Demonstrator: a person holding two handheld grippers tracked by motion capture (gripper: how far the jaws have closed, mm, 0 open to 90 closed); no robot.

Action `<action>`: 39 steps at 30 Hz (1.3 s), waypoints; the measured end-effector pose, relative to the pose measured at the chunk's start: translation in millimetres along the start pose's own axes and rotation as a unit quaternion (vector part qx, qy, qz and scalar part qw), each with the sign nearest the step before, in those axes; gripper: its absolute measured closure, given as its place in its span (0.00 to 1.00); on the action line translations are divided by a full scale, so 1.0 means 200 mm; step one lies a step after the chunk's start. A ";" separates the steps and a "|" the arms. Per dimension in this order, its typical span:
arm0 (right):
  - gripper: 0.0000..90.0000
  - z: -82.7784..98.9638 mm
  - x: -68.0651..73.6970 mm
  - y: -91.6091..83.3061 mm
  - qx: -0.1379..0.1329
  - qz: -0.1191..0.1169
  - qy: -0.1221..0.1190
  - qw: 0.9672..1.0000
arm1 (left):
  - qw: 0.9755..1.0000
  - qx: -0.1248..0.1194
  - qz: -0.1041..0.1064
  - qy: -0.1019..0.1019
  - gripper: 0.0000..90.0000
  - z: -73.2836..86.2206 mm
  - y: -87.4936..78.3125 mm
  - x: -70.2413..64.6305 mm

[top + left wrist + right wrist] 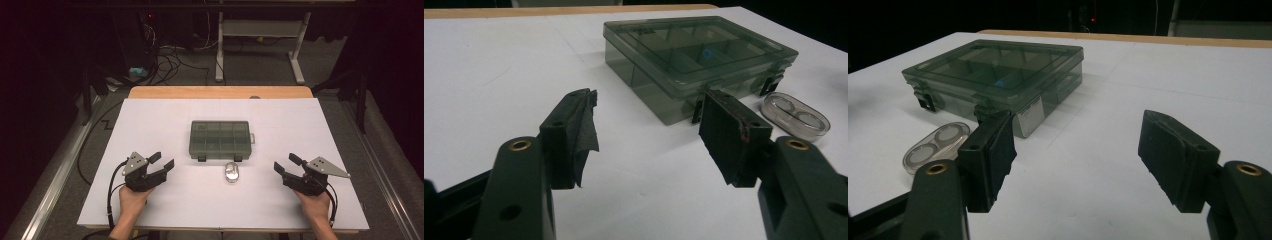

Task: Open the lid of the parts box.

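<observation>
Item: small clear case [232, 172], lying just in front of the closed box [219, 139], long axis toward you, between your left gripper [162, 163] and right gripper [287, 164], both wide open and empty, the right slightly nearer.

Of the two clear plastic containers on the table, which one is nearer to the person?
The small oval case. It lies just in front of the larger compartment box, on the person's side.
</observation>
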State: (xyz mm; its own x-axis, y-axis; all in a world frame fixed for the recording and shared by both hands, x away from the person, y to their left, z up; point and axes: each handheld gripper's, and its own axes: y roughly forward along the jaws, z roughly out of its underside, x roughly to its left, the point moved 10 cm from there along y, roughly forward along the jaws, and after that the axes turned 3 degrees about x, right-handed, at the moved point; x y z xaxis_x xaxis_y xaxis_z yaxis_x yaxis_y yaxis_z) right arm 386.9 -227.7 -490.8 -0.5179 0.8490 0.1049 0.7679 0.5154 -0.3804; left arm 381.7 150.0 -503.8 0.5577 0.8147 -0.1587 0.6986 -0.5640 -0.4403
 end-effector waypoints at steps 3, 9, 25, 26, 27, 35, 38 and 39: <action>0.34 0.00 0.00 0.00 -0.001 -0.001 -0.001 1.000 | 1.000 0.000 0.000 0.001 0.44 0.00 0.01 0.00; 0.34 -0.01 0.01 0.03 0.002 -0.005 -0.001 1.000 | 1.000 0.001 0.003 0.004 0.44 -0.01 0.03 -0.02; 0.35 -0.03 0.06 0.14 0.012 -0.030 -0.006 0.999 | 1.000 0.006 0.005 -0.001 0.44 -0.03 0.09 -0.02; 0.35 -0.03 0.07 0.14 0.011 -0.029 -0.007 0.999 | 1.000 0.006 0.005 -0.001 0.44 -0.03 0.09 -0.02; 0.35 -0.03 0.07 0.15 0.011 -0.032 -0.007 0.999 | 1.000 0.009 0.006 -0.001 0.44 -0.03 0.11 -0.02; 0.38 -0.03 0.09 0.22 0.025 -0.037 0.002 0.999 | 1.000 0.022 0.015 0.000 0.44 -0.05 0.17 -0.05; 0.40 -0.04 0.10 0.24 0.033 -0.038 0.001 0.999 | 1.000 0.026 0.017 0.005 0.45 -0.06 0.19 -0.07; 0.41 -0.05 0.11 0.25 0.034 -0.039 0.001 0.999 | 0.999 0.028 0.017 0.008 0.45 -0.07 0.20 -0.07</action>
State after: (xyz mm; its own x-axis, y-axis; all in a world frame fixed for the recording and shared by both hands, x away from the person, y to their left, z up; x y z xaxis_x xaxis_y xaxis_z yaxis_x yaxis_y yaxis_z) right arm 417.7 -182.3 -498.6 -0.5746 0.8066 0.1390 0.6971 0.5713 -0.4331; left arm 406.9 114.2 -507.3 0.5880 0.7929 -0.1599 0.6535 -0.5822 -0.4838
